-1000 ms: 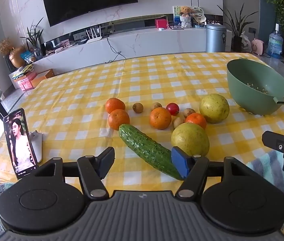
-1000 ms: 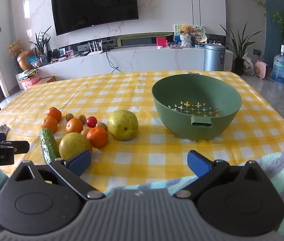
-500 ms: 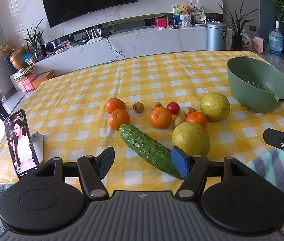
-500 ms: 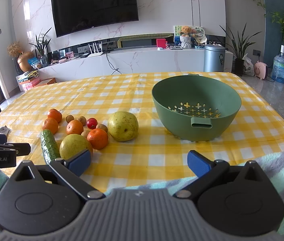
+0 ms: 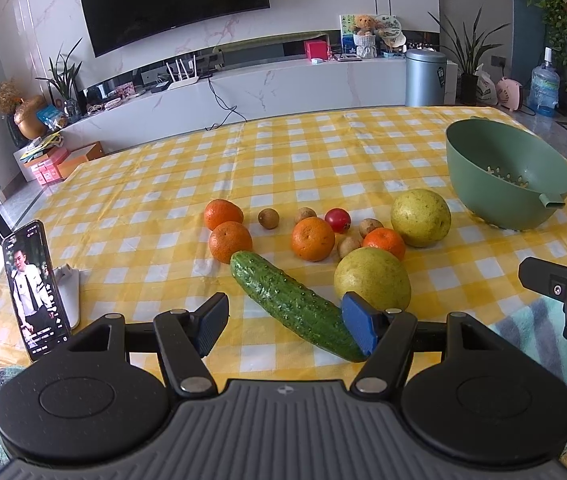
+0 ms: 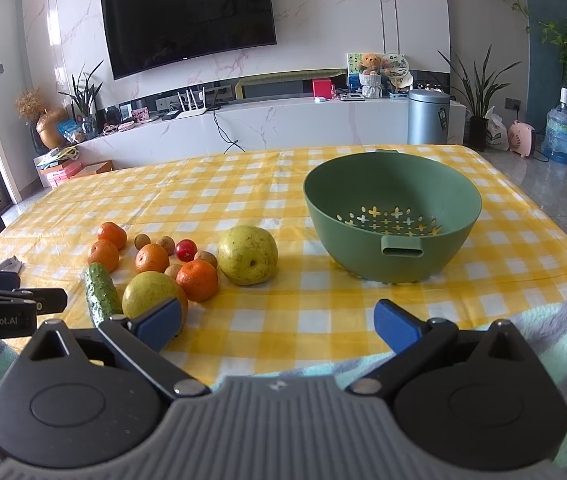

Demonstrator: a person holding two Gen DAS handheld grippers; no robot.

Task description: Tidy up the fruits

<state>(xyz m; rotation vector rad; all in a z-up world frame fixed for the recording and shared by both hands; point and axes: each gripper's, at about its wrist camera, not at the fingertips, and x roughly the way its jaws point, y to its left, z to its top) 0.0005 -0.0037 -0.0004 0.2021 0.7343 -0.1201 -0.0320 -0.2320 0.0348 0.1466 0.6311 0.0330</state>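
Fruit lies in a cluster on the yellow checked tablecloth: several oranges (image 5: pixel 313 238), two yellow-green pears (image 5: pixel 420 217) (image 6: pixel 247 255), a small red fruit (image 5: pixel 338 220), several small brown fruits (image 5: pixel 268 218) and a cucumber (image 5: pixel 295 304). An empty green colander bowl (image 6: pixel 392 216) stands to their right; it also shows in the left wrist view (image 5: pixel 508 174). My left gripper (image 5: pixel 285 330) is open and empty, just before the cucumber's near end. My right gripper (image 6: pixel 279 322) is open and empty, near the table's front edge.
A phone (image 5: pixel 35 290) on a white stand plays video at the table's left front corner. A striped blanket (image 6: pixel 543 340) covers the near right edge. A TV wall and marble console stand behind the table.
Both grippers have shifted very slightly; the fruit and the bowl have not moved. The picture on the phone has changed.
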